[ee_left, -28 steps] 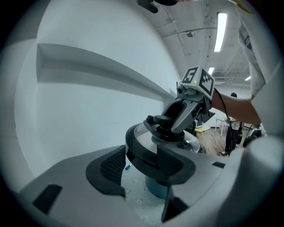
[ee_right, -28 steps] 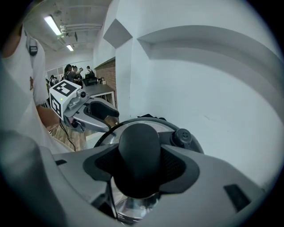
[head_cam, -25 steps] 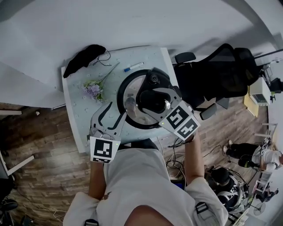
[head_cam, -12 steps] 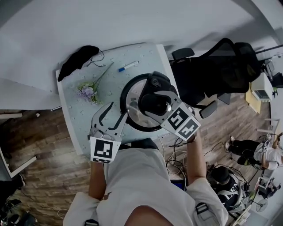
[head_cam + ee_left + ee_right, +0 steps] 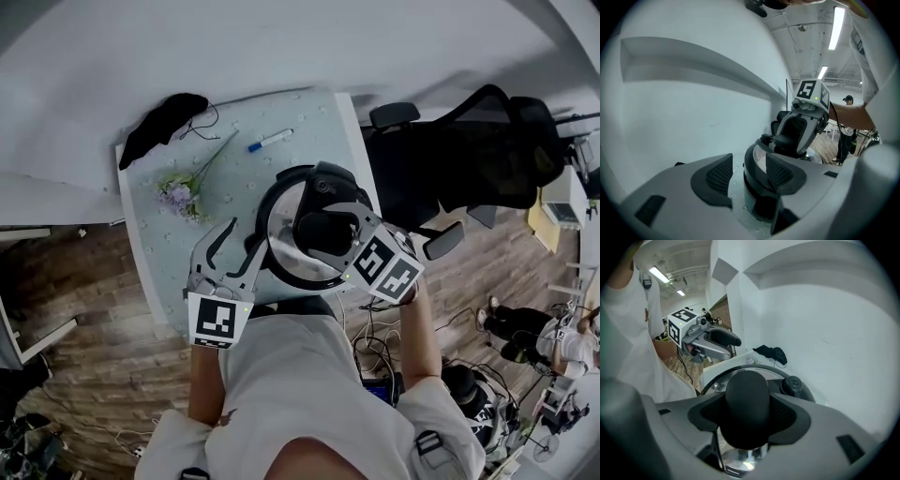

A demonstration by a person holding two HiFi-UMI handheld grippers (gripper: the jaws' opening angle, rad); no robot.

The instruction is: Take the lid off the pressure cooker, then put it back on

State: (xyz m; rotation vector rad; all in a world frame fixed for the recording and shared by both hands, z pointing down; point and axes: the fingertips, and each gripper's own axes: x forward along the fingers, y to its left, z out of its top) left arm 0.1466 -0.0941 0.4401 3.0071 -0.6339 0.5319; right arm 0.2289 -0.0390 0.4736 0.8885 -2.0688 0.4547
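Two grippers engaged: my right gripper [image 5: 745, 414] is clamped on the knob [image 5: 746, 397] and has brought the lid [image 5: 281, 220] nearer and lower over the cooker [image 5: 752, 190]. My left gripper [image 5: 747, 172], jaws apart and empty, waits at the cooker's left. Reseating looks close.

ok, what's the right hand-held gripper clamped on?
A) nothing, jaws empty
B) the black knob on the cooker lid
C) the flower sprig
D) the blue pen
B: in the right gripper view the black lid knob sits between the pads of the right hand-held gripper, which press on it from both sides.
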